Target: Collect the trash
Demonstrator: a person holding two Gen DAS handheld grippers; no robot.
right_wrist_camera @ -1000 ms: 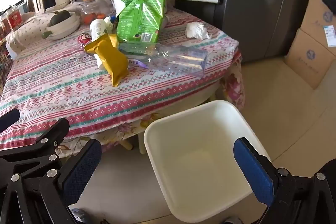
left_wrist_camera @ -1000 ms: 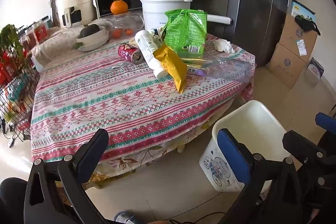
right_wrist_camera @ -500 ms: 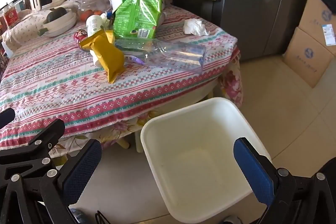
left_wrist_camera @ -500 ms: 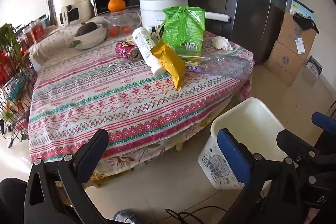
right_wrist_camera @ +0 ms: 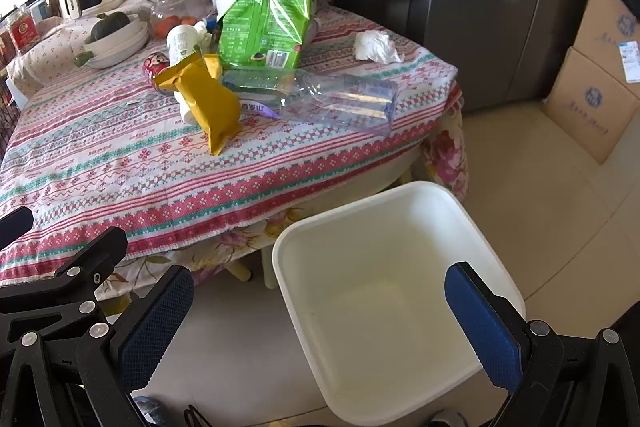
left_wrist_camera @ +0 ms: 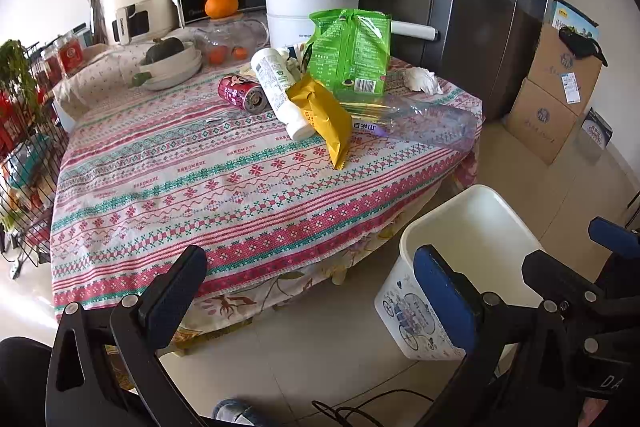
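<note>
Left gripper [left_wrist_camera: 308,291] at the bottom of its frame, fingers spread wide, holding nothing. Right gripper [right_wrist_camera: 320,315] likewise wide apart and unloaded, low in its frame, above the white bin [right_wrist_camera: 460,203] on the floor at lower right, just beside the table edge. Further up, mid-frame on the patterned tablecloth [left_wrist_camera: 200,195], the trash lies clustered — yellow packet [left_wrist_camera: 324,115], white bottle [left_wrist_camera: 280,87], red can [left_wrist_camera: 240,93] (on its side), clear plastic bottle [left_wrist_camera: 424,121], green bag [left_wrist_camera: 352,55]. Crumpled tissue [left_wrist_camera: 420,81] sits apart, toward the upper right.
</note>
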